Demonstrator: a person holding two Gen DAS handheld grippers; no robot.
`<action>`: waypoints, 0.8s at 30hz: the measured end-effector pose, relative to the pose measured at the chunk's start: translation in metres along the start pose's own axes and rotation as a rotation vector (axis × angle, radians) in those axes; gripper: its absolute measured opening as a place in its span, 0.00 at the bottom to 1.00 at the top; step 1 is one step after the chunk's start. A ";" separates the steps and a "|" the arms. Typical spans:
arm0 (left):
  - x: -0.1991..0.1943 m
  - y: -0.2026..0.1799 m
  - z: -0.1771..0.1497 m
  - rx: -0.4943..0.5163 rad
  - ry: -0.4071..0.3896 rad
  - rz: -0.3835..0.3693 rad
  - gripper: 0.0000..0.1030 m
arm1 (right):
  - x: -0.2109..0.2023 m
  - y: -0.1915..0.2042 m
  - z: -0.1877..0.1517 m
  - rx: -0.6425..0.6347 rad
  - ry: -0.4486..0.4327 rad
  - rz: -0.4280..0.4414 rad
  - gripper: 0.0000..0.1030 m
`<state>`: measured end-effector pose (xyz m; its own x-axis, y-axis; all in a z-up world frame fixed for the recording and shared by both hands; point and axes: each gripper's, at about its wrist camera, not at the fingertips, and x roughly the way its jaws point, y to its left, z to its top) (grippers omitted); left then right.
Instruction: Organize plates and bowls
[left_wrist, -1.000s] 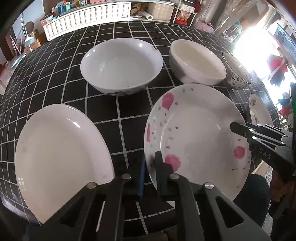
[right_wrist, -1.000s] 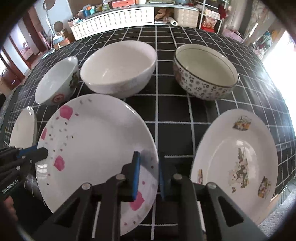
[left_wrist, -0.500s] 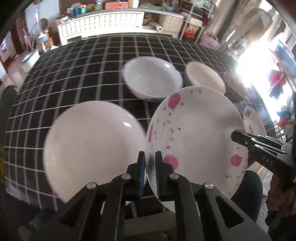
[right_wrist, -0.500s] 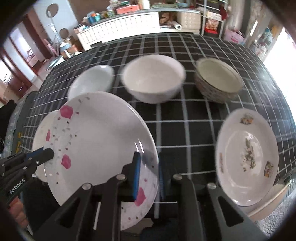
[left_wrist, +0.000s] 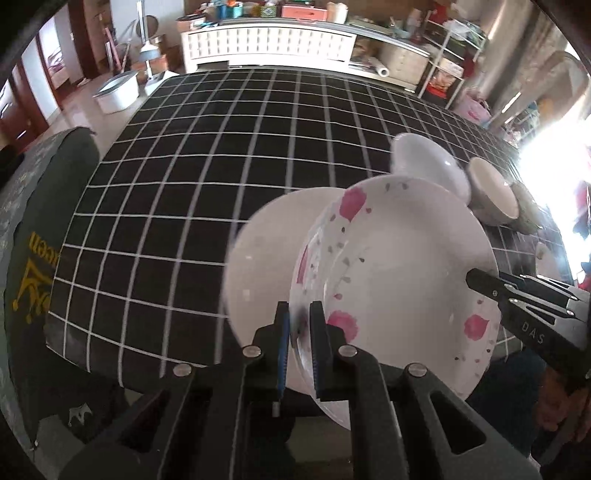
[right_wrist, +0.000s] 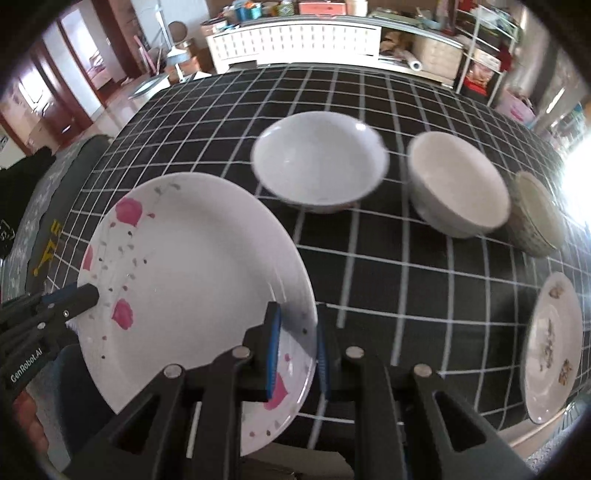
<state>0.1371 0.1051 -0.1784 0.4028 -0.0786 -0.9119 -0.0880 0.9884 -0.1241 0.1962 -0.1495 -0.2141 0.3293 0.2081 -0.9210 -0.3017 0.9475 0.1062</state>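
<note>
Pink-flowered plate (left_wrist: 399, 258), empty, clamped at opposite rims by left hand-held gripper (left_wrist: 298, 332) and right hand-held gripper (right_wrist: 295, 343).

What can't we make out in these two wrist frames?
- Plain white plate: left wrist view, right part hidden behind the pink-flowered plate; not visible in right wrist view.
- Patterned bowl: left wrist view, washed out by window glare.
- Picture plate: right wrist view, motifs too small to read.
</note>
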 end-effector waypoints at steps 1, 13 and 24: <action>0.001 0.006 0.001 -0.007 0.001 0.001 0.08 | 0.003 0.004 0.003 -0.008 0.003 -0.004 0.21; 0.022 0.030 0.015 -0.046 0.017 0.017 0.08 | 0.025 0.031 0.021 -0.059 0.030 -0.027 0.21; 0.041 0.040 0.021 -0.065 0.042 0.034 0.08 | 0.042 0.041 0.024 -0.077 0.071 -0.040 0.21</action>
<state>0.1697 0.1442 -0.2128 0.3603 -0.0521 -0.9314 -0.1601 0.9802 -0.1168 0.2192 -0.0962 -0.2398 0.2789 0.1498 -0.9486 -0.3587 0.9325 0.0418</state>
